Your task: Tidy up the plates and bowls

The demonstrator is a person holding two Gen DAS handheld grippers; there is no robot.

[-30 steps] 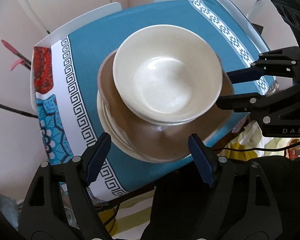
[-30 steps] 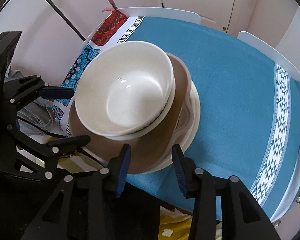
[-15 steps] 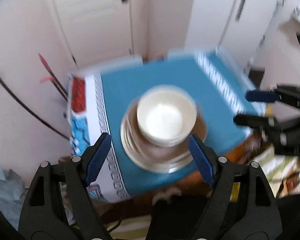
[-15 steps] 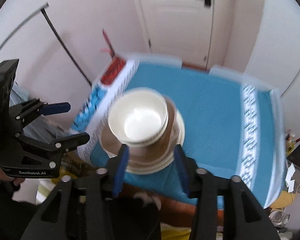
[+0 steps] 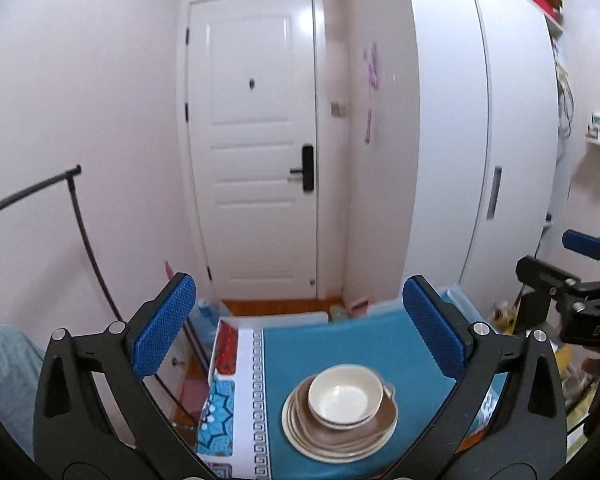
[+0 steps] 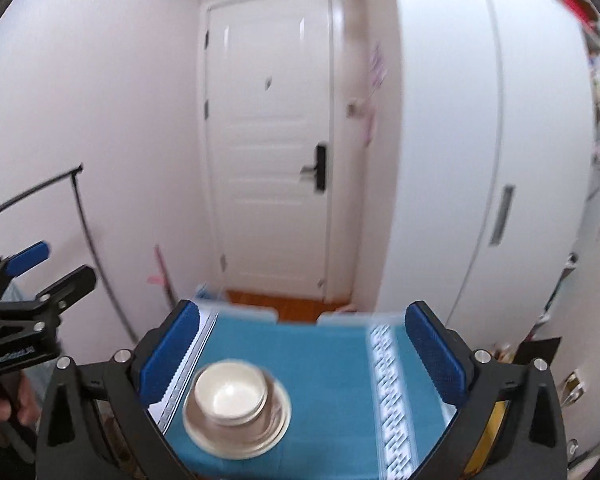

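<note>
A cream bowl (image 5: 344, 396) sits in another bowl on a brown plate (image 5: 382, 420), atop a stack of cream plates (image 5: 332, 450) on the blue-clothed table (image 5: 340, 344). My left gripper (image 5: 300, 320) hangs high above and back from the stack, its jaws opening wide with nothing between them. My right gripper (image 6: 302, 340) is just as high, its jaws also opening and empty. The right wrist view is blurred and shows the bowl (image 6: 230, 394) and plates (image 6: 240, 440) far below. Each gripper shows in the other's view: right gripper (image 5: 556, 256), left gripper (image 6: 56, 268).
A white door (image 5: 256, 140) and a tall white wardrobe (image 5: 480, 140) stand beyond the table. A black rack bar (image 5: 80, 216) runs down at the left. A person's hand (image 6: 4, 408) holds the left gripper. Clutter lies on the floor at the right.
Both grippers have risen well away from the stack and tilted up toward the door. The jaws of both have widened. The stack has stayed on the table.
</note>
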